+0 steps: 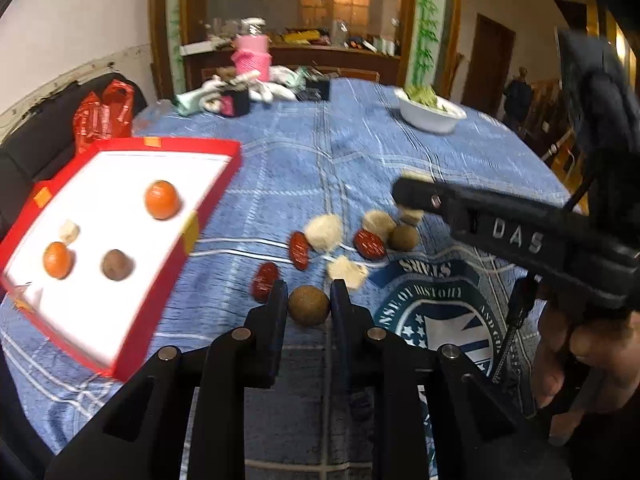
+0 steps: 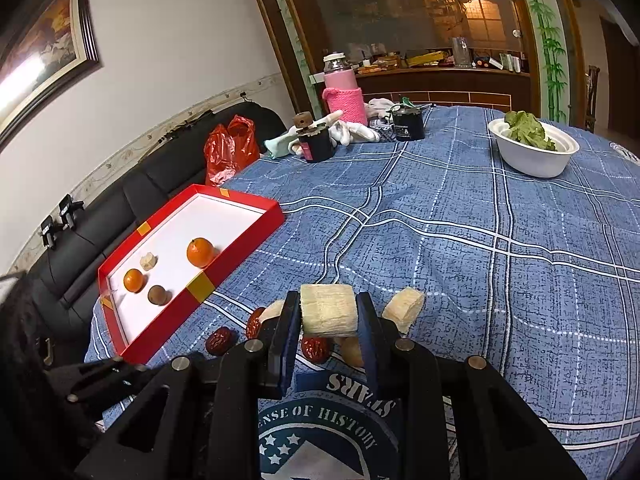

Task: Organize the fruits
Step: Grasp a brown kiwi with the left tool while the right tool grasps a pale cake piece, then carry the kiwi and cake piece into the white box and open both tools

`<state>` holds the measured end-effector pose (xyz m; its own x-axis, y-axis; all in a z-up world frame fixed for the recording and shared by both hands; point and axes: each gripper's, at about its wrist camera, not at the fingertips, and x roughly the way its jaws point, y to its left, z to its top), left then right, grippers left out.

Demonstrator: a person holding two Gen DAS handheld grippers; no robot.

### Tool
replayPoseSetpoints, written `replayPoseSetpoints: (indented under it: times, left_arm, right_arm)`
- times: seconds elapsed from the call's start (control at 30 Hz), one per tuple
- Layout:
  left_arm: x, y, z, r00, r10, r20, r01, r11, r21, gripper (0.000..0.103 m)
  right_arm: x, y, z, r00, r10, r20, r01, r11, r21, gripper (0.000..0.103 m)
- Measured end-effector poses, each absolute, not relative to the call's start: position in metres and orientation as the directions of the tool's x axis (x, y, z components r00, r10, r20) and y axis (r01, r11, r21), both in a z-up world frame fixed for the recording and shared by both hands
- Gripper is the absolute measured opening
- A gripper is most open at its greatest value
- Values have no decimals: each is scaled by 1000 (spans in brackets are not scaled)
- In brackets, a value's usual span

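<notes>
My left gripper [image 1: 309,294] is shut on a brown round fruit [image 1: 309,305] just above the blue cloth. My right gripper [image 2: 328,308] is shut on a pale banana-like chunk [image 2: 328,311] and holds it above the cloth; it shows in the left wrist view [image 1: 412,196] at the right. The red box [image 1: 224,148] with a white floor holds two oranges [image 1: 161,199], a brown fruit [image 1: 117,265] and a pale piece [image 1: 69,231]. Red dates [image 1: 299,250], pale chunks [image 1: 325,232] and another brown fruit [image 1: 403,237] lie loose on the cloth.
A white bowl of greens [image 2: 532,152] stands at the far right. A pink-sleeved jar [image 2: 343,92], black cups [image 2: 408,124] and white gloves sit at the table's far edge. A red plastic bag [image 2: 230,148] lies on the black sofa at left.
</notes>
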<state>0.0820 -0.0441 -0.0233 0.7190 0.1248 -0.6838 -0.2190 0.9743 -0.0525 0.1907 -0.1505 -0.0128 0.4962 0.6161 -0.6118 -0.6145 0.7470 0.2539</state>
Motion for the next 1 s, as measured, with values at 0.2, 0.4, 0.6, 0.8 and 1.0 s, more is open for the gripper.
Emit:
replayPoseSetpoints:
  times: [0.2,0.4,0.6,0.8,1.0]
  left_arm:
    - [62,-13,-3,749,214,-627,-333,940,-77,19]
    - [46,22,12,765,267,-585,-408,905,-120,19]
    - [34,50,20,767,315,-558,-468,871,-151,19]
    - [40,77,15,731,365,-577,-530,836,-143,19]
    - [49,103,6,682,394,-616,-584,801,-134,20]
  right_arm:
    - [178,-138,-8,484,620,-618,-642,731,231,28]
    - [154,-113,5,464,648,-604,-688,693,214,28]
    - [141,-88,29,448,691,-567,-725,652,221,27]
    - [136,-46,38,397,729,-557,-770,595,231,27]
    - [139,0,24,346,732,-587,-795,561,231,27]
